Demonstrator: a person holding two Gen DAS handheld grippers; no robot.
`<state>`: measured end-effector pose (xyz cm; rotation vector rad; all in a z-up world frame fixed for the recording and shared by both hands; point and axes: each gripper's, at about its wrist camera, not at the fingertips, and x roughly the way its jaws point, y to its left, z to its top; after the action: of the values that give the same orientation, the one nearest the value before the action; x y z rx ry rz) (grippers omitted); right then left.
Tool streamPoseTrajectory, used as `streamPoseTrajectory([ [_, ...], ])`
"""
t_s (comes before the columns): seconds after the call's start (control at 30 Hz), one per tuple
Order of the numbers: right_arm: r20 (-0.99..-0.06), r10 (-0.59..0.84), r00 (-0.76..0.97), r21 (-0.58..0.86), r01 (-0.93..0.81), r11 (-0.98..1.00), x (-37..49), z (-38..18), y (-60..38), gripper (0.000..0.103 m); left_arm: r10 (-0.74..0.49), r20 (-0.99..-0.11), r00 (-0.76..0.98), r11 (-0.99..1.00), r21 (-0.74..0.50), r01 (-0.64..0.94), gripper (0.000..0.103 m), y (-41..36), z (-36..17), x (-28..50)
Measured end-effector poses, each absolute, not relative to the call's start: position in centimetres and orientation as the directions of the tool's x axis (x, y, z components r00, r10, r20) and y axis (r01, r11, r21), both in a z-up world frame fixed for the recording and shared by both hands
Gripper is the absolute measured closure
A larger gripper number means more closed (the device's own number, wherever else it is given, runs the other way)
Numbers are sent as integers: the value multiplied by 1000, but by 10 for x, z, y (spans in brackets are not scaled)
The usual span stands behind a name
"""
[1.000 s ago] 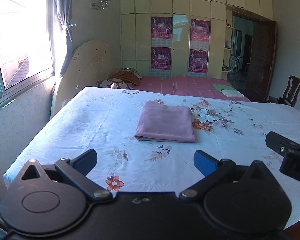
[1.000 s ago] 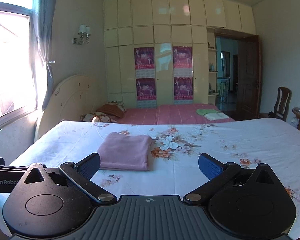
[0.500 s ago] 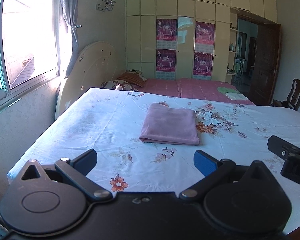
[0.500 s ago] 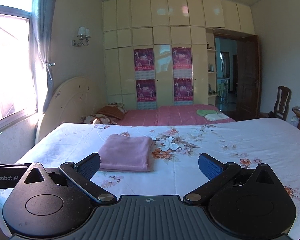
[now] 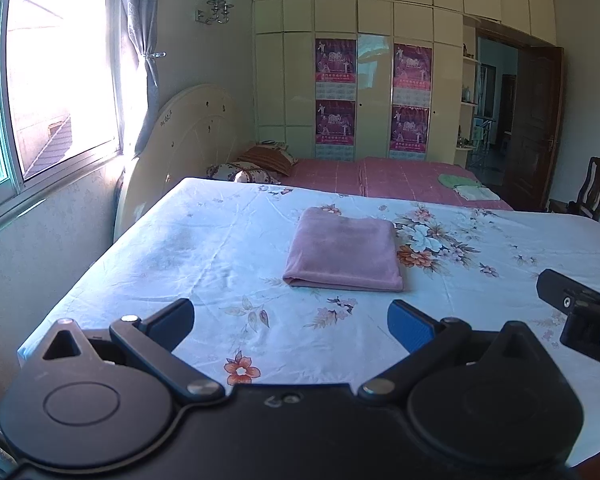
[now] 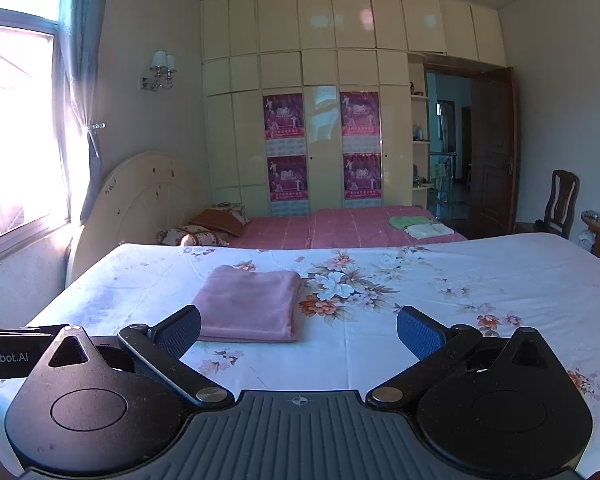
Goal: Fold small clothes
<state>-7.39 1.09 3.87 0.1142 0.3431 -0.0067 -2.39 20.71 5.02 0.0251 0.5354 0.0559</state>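
Note:
A pink cloth (image 5: 344, 254) lies folded into a flat rectangle on the floral bedsheet (image 5: 228, 264); it also shows in the right wrist view (image 6: 252, 304). My left gripper (image 5: 291, 320) is open and empty, held above the near part of the bed, well short of the cloth. My right gripper (image 6: 299, 330) is open and empty, also back from the cloth, with its left finger (image 6: 176, 330) overlapping the cloth's near left corner in the view. The right gripper's body shows at the right edge of the left wrist view (image 5: 580, 316).
A second bed with a pink cover (image 6: 340, 228) stands behind, with pillows (image 6: 216, 224) and a small pile of green and white cloths (image 6: 420, 226). A headboard (image 5: 188, 148) and window are on the left. A wooden chair (image 6: 560, 204) and an open door are on the right.
Both grippers have risen and tilted up slightly, so the room sits lower in view. The cloth has not moved. Both stay open.

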Motion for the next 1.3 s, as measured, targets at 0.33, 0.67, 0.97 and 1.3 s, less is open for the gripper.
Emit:
streamPoseTrajectory([
  [0.33,-347,3,938,112,38,993,-70,38,7,0,61,-508,859,998,39,-48,0,208,50,-23],
  [0.67,-351,0,936,113,42,993,-69,40,5,0,55,-517,854,998,38,-41,0,205,48,-21],
  [0.97,-358,8,934,111,34,993,-67,39,5,0,54,-519,853,998,41,-37,0,204,48,-19],
  [1.3,-360,7,933,111,36,993,-64,38,2,0,54,-520,852,998,42,-38,0,202,48,-18],
])
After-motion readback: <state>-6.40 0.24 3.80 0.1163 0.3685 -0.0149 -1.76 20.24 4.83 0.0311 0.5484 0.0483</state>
